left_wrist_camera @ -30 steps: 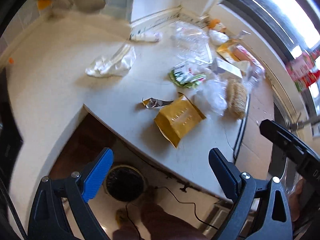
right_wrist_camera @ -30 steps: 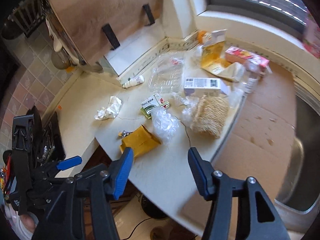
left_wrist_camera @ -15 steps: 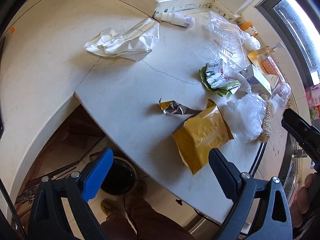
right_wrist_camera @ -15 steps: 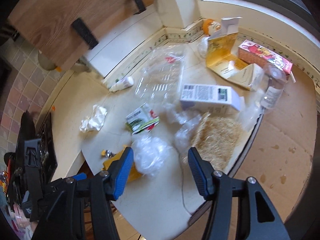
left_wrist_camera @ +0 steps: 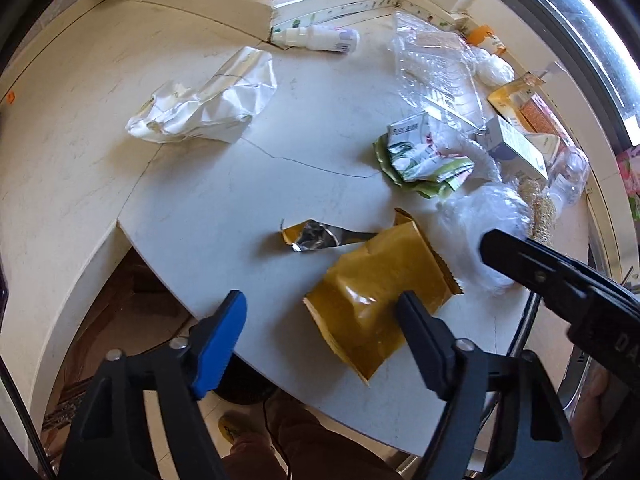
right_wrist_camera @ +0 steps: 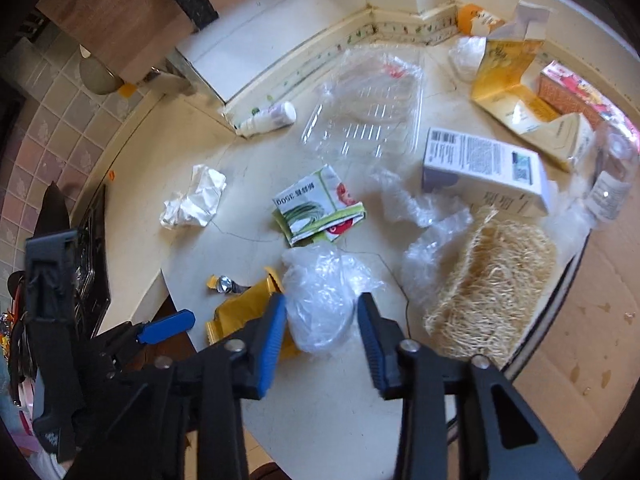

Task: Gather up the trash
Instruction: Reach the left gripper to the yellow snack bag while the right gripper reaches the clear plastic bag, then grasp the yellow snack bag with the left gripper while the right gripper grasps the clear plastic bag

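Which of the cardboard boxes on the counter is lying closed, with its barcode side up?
The white box, beside the loofah. The yellow carton behind it stands torn open.

The tabletop (left_wrist_camera: pixel 192 200) is pale and smooth, with a thin crack across it and a round front edge. It runs into a corner where a low cream ledge (right_wrist_camera: pixel 320 46) with a small flower strip goes along the wall. A big window (left_wrist_camera: pixel 580 32) on the right lets in bright light. The wall (right_wrist_camera: pixel 44 128) on the left has small pink and grey tiles. A brown wooden board (right_wrist_camera: pixel 116 8) leans above. Below, the floor (left_wrist_camera: pixel 120 320) looks dark brown.
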The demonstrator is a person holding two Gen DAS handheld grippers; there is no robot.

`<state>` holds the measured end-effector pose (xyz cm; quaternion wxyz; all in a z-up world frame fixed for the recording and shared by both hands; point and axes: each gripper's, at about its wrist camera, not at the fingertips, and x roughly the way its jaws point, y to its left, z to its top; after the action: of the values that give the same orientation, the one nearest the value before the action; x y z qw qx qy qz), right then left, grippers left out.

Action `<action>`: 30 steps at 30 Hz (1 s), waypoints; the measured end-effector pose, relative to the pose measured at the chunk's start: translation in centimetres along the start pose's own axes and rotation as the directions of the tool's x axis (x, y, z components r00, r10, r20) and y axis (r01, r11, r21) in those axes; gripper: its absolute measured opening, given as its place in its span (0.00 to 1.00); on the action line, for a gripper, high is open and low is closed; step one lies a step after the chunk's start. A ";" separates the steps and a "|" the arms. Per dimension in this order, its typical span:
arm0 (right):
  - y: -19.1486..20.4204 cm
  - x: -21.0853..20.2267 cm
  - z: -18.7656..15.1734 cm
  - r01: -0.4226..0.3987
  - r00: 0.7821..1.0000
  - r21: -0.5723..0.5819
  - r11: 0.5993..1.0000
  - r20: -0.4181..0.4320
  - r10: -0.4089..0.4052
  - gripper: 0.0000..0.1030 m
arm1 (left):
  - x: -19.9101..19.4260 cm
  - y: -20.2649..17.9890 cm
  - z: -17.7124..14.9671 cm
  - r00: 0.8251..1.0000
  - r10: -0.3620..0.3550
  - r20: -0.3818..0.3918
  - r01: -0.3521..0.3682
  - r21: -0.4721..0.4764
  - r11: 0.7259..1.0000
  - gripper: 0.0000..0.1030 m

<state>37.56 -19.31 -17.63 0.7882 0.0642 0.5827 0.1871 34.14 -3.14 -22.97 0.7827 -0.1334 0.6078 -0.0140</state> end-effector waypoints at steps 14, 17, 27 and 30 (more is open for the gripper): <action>-1.3 -1.5 -1.4 -0.042 0.999 0.062 0.997 0.034 0.040 0.22 | -1.7 -0.5 -1.0 0.996 -0.030 0.083 0.026 0.046 0.999 0.02; -1.8 -2.4 -1.8 -0.066 0.997 0.079 0.995 0.054 0.062 0.21 | -2.9 -0.4 -1.3 0.993 -0.022 0.119 0.015 0.054 0.998 0.01; -1.8 -5.2 -3.1 -0.078 0.991 0.091 0.993 0.120 0.067 0.21 | -6.9 0.2 -2.7 0.981 -0.001 0.193 -0.014 0.074 0.997 0.00; -1.7 -5.5 -3.8 -0.073 0.991 0.087 0.994 0.122 0.062 0.21 | -7.7 0.5 -3.3 0.982 -0.014 0.191 -0.003 0.089 0.996 0.01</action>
<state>32.96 -23.37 -14.41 0.8110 0.1306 0.5402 0.1827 28.97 -1.90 -16.53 0.8426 -0.1008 0.5282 -0.0304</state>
